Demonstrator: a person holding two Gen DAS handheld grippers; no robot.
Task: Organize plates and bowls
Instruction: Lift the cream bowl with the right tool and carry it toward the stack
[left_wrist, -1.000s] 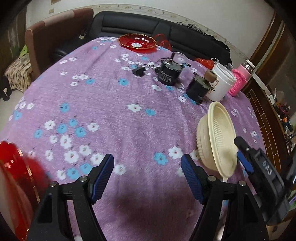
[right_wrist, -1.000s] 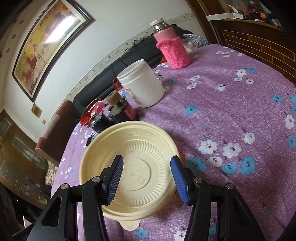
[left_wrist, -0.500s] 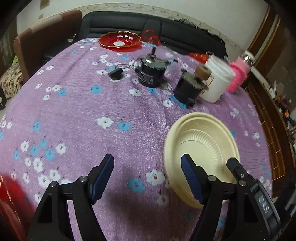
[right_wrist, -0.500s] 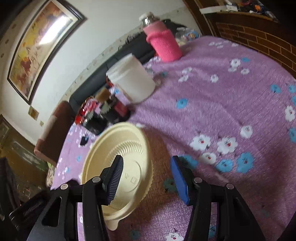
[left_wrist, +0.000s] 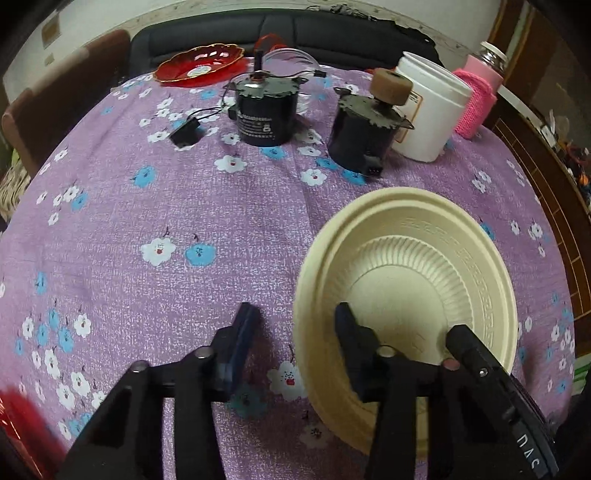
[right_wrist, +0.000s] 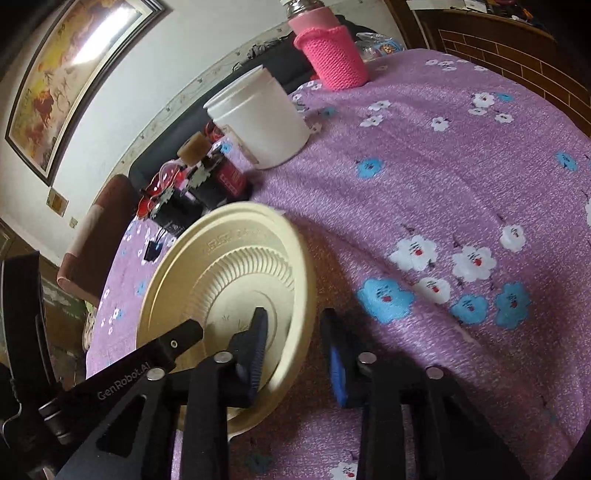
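A cream ribbed bowl (left_wrist: 417, 273) sits on the purple flowered tablecloth (left_wrist: 184, 206). My left gripper (left_wrist: 297, 328) straddles the bowl's left rim, one finger inside and one outside. Its jaws are closing, and a gap shows on the outer side. My right gripper (right_wrist: 295, 339) straddles the opposite rim of the bowl (right_wrist: 221, 280), which looks tilted in this view. Its jaws are also closing; the inner finger lies against the bowl's inside and the outer blue pad stands just off the rim. One right finger (left_wrist: 476, 354) shows in the left wrist view. A red dish (left_wrist: 199, 66) sits at the far edge.
Behind the bowl stand two black motors (left_wrist: 264, 110) (left_wrist: 364, 133), a white tub (left_wrist: 428, 110) and a bottle in a pink knitted sleeve (left_wrist: 476, 96). A small black plug (left_wrist: 184, 134) lies on the cloth. Something red and blurred (left_wrist: 22, 424) sits at the near left corner.
My left gripper moved right and down to the bowl, and its jaws narrowed around the left rim. The right jaws narrowed around the other rim. The bowl now lies flatter.
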